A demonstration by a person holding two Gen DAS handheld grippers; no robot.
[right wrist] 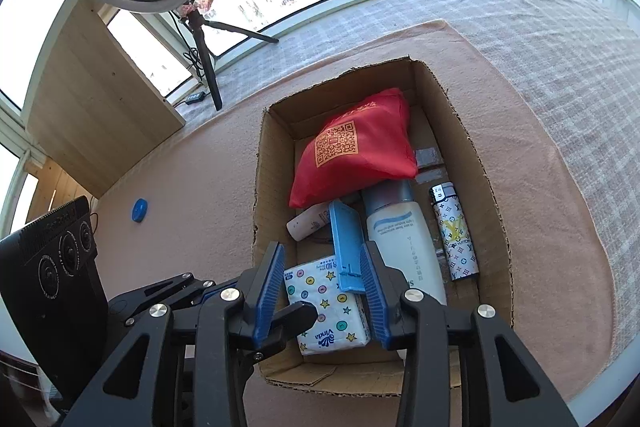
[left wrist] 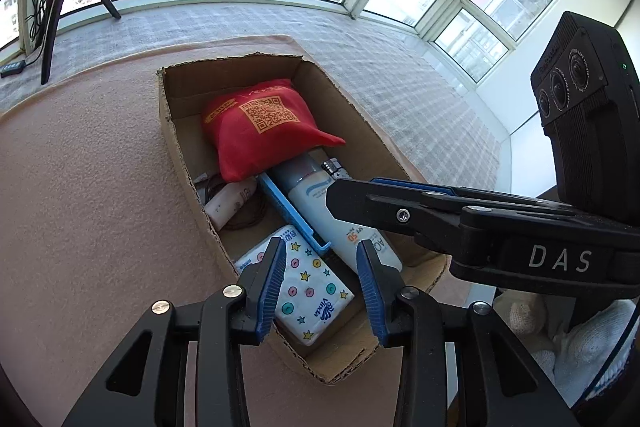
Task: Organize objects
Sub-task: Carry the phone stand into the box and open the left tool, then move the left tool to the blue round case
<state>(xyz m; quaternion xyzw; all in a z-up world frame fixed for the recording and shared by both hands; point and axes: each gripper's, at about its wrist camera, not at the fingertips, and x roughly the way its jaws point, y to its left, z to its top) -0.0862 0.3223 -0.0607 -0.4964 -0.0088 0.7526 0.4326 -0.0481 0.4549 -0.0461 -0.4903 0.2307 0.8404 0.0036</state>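
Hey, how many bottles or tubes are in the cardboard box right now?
2. The big white sunscreen bottle lies along the middle, its cap under the red pouch. The small white tube lies left of it, beside the blue tray. The pouch may hide more.

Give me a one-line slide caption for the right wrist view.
Open right gripper hovers over a cardboard box holding a red pouch, tissue pack and lighter.
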